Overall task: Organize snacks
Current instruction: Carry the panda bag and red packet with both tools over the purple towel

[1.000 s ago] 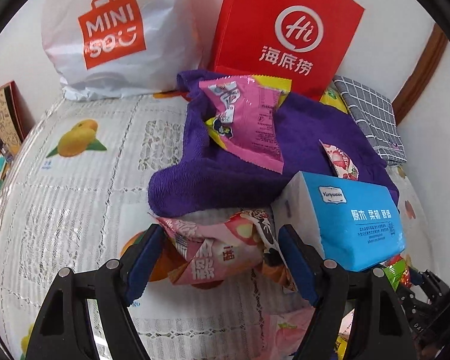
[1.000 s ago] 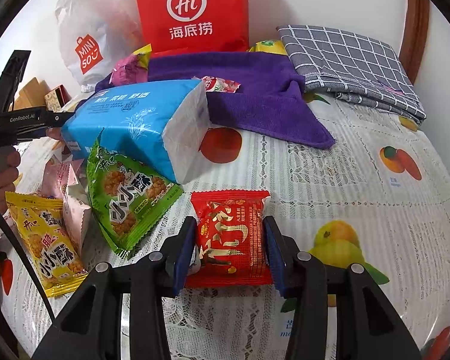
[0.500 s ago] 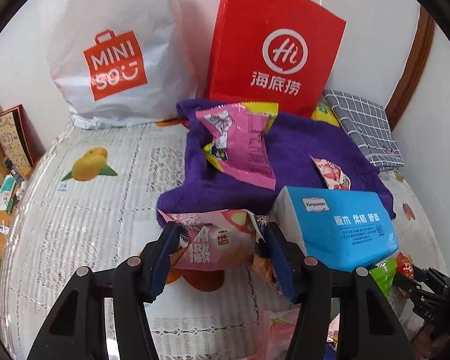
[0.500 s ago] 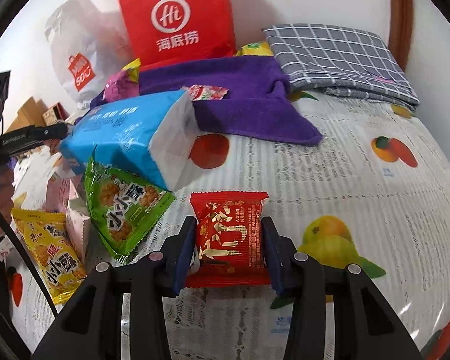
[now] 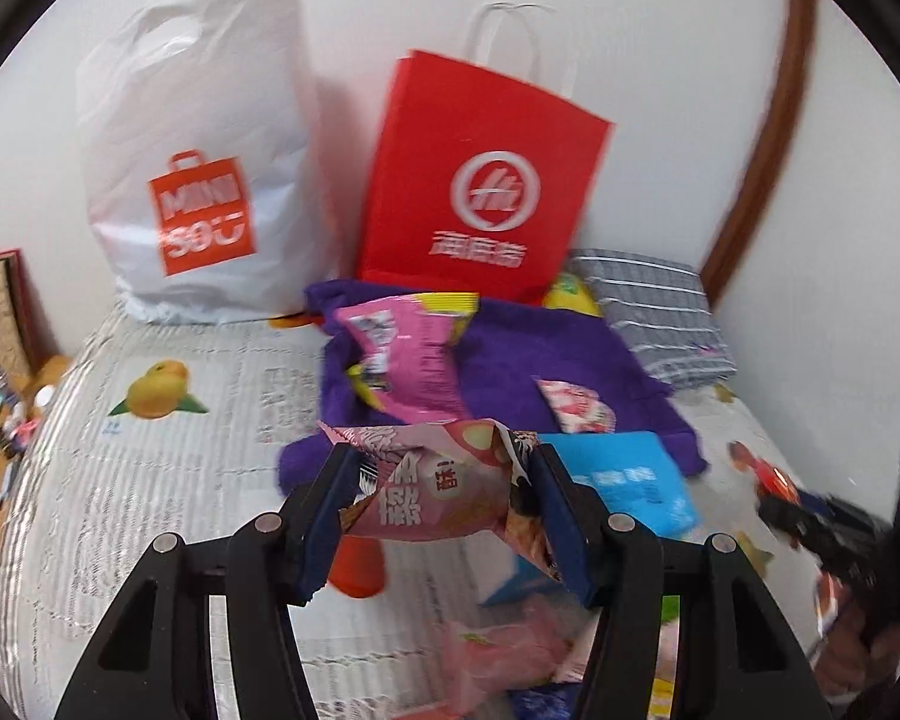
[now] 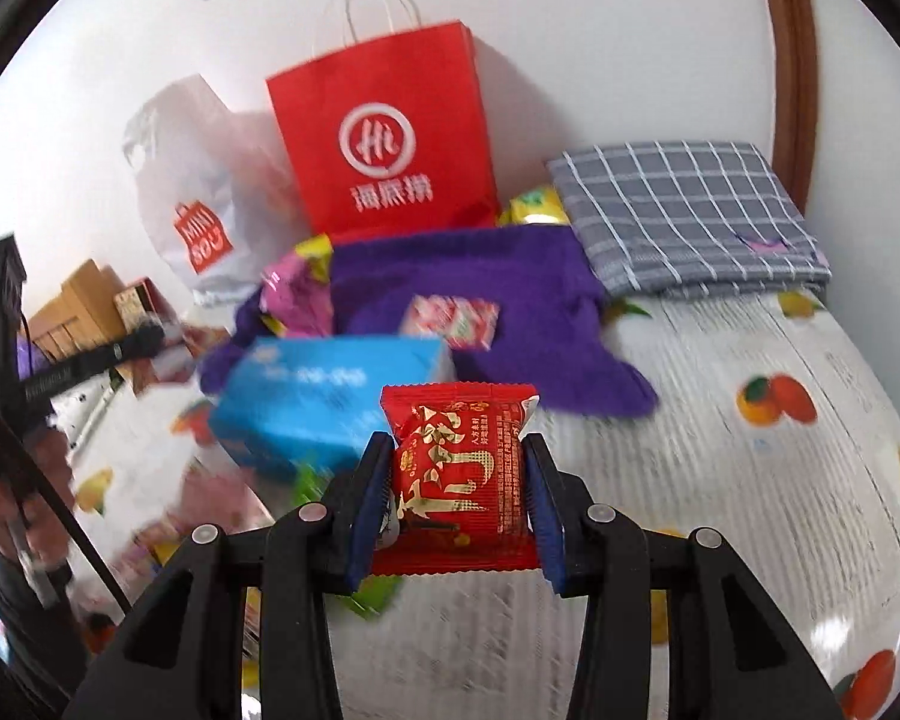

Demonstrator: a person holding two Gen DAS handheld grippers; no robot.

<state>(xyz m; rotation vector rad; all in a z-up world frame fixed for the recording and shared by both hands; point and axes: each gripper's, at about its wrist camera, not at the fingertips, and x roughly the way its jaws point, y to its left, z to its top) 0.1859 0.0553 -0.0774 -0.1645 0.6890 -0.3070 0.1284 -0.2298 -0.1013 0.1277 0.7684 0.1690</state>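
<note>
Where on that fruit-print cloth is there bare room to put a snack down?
Free: the tablecloth right of the purple towel and below the grey checked cloth; also the stretch in front of the white bag, left of the towel. Crowded: around the blue pack, where snack packets pile up.

Left gripper [image 5: 444,486] has risen, pink snack pack [image 5: 438,492] lifted off fruit-print tablecloth [image 5: 168,468]. Right gripper [image 6: 459,498] also risen, red snack packet [image 6: 459,474] raised clear of cloth. Blue tissue pack [image 6: 324,402] now at 10 o'clock behind it, blurred.
</note>
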